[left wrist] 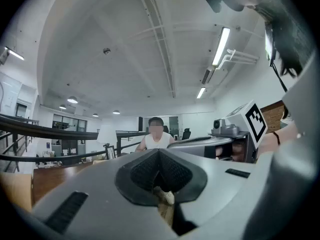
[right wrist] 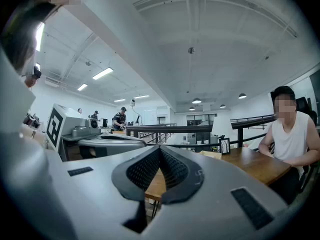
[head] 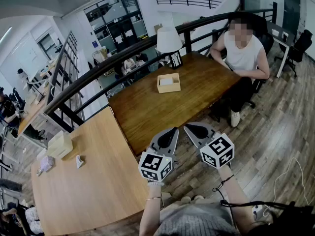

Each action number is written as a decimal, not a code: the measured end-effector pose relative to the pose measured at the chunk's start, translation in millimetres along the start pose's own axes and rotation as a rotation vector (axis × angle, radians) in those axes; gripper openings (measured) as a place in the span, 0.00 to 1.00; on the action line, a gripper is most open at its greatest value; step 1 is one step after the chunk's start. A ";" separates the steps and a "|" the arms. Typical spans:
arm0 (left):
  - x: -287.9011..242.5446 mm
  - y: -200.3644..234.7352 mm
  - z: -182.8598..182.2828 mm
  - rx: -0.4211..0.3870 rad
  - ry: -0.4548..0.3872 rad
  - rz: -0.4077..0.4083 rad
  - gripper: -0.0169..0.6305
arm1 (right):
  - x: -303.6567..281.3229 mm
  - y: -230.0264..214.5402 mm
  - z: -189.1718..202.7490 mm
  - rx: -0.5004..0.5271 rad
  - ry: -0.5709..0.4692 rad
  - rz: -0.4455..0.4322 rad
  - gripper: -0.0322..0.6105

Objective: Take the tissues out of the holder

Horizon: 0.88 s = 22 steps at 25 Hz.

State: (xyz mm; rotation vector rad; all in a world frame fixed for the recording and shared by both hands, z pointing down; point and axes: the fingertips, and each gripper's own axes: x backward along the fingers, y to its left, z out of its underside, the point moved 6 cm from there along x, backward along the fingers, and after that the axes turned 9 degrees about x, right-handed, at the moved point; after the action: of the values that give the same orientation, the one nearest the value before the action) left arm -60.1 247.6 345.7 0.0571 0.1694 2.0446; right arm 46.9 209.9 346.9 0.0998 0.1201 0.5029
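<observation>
Left gripper [head: 172, 130] and right gripper [head: 189, 127], grey wedges with ribbed black pads [right wrist: 142, 170], sit pinched closed, empty, well apart from the boxy wooden tissue holder [head: 168, 89].

Ceiling strip lights [left wrist: 220, 46] give bright, even light; edges fisheye-warped.

No legible text anywhere; left tongs [head: 173, 131], right tongs [head: 189, 127] carry only square pattern markers.

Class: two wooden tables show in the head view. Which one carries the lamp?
The darker brown table, farther off: the white-shaded lamp stands at its far edge. The paler table has none.
</observation>
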 end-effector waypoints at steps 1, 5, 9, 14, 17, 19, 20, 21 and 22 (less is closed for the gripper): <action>0.7 -0.1 0.1 0.000 0.001 0.000 0.03 | 0.0 0.8 -0.4 0.000 0.000 0.000 0.07; 2.1 -0.5 -0.5 0.000 0.002 0.001 0.03 | -0.4 2.4 -1.5 0.004 0.001 -0.002 0.07; 1.2 0.2 -1.6 -0.001 0.002 -0.003 0.03 | -1.8 1.6 -1.2 0.003 0.002 -0.007 0.07; 1.3 -0.6 -2.3 -0.010 -0.002 -0.010 0.04 | -1.8 0.6 0.2 0.005 0.005 -0.010 0.07; 0.8 -4.4 -2.5 -0.040 0.012 -0.025 0.04 | 2.8 -1.3 -0.2 -0.015 -0.006 -0.014 0.07; -1.7 -7.7 -1.4 -0.064 0.029 -0.037 0.03 | 7.4 -4.1 -0.4 -0.021 -0.007 -0.016 0.07; -3.3 -8.4 -0.4 -0.067 0.033 -0.042 0.03 | 9.0 -5.7 0.0 -0.018 -0.004 -0.017 0.07; -4.6 -8.4 0.6 -0.061 0.031 -0.048 0.03 | 10.2 -7.2 0.8 -0.016 -0.001 -0.019 0.07; -5.5 -8.2 1.8 -0.049 0.026 -0.054 0.03 | 11.2 -8.8 2.2 -0.016 0.001 -0.021 0.07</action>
State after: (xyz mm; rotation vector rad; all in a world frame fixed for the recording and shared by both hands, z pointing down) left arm -50.1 246.7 346.4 -0.0041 0.1355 1.9956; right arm 61.1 207.5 347.0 0.0830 0.1180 0.4828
